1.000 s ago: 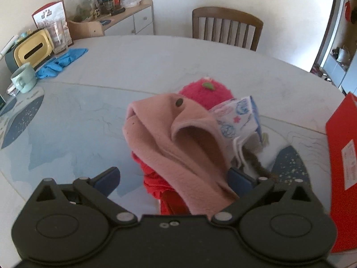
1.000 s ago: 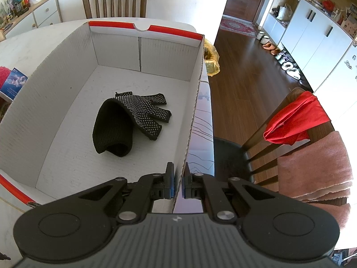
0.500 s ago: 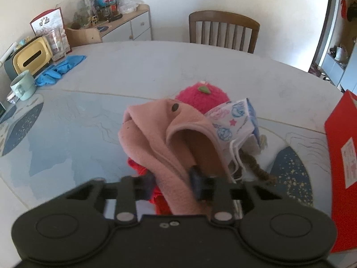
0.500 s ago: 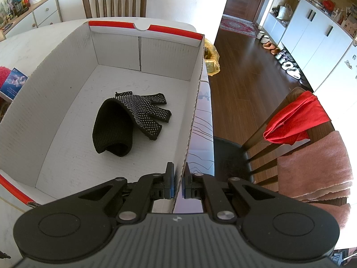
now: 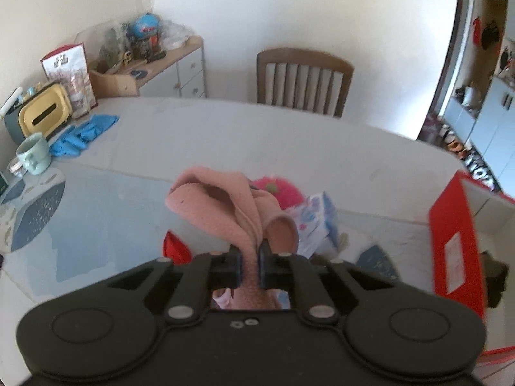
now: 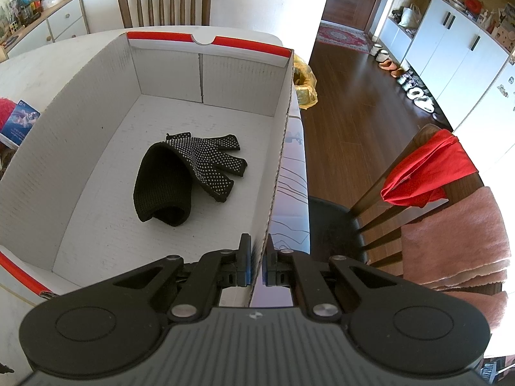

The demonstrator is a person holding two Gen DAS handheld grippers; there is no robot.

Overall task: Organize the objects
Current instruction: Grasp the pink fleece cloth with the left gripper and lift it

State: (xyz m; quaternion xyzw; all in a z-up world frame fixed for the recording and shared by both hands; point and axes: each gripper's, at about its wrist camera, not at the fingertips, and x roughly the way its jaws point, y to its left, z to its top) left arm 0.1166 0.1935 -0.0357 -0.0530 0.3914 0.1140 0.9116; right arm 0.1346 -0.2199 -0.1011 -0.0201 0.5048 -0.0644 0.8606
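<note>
No legible writing. Left tool (image 5: 248, 265) closing, pads pinching fuzzy pink fleece hat (image 5: 225, 209). Right tool (image 6: 256, 265) clenched on corrugated cardboard box wall (image 6: 276, 173); dotted black knit glove (image 6: 193, 167) inside.

A plain white wall (image 5: 289, 6) fills the top of the left wrist view, with a wooden slat-back chair (image 5: 304, 80) at centre against it. At upper left stands a cluttered white sideboard (image 5: 180, 74). In the right wrist view, dark wooden floor (image 6: 351, 112) runs down the middle right, a patterned red rug (image 6: 341, 37) lies near the top, and white cupboards (image 6: 457, 48) line the upper right in bright light.
</note>
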